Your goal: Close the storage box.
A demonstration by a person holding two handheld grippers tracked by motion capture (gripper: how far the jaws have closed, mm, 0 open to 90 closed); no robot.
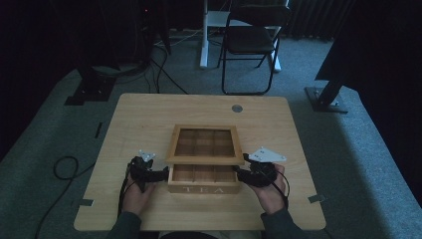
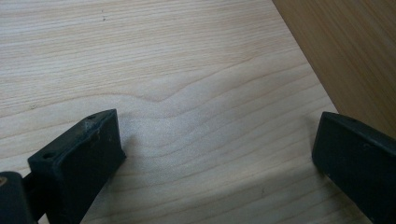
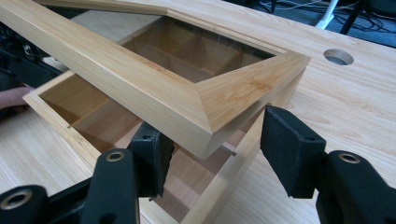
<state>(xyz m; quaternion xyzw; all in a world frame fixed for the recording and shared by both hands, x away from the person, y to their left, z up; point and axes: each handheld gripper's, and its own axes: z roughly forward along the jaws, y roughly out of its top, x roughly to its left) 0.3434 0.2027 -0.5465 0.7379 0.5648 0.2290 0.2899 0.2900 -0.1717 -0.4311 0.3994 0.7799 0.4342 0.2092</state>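
A wooden tea box (image 1: 204,189) marked TEA stands near the table's front edge, and its dividers show inside (image 3: 93,116). Its framed lid (image 1: 204,160) with a clear pane is tilted up off the box, hinged at the far side. My right gripper (image 1: 240,172) is at the box's right front corner. There its jaws (image 3: 210,149) straddle the raised lid (image 3: 140,88) at that corner and press on it. My left gripper (image 1: 161,174) rests to the left of the box. Its jaws (image 2: 217,144) stand wide apart over bare tabletop, with the box's side wall (image 2: 355,51) just beyond.
The light wooden table (image 1: 149,114) has a round cable hole (image 1: 237,108) at the back. A folding chair (image 1: 251,45) stands behind the table. Cables (image 1: 64,167) lie on the carpet to the left. Dark stand feet (image 1: 326,97) sit at both back corners.
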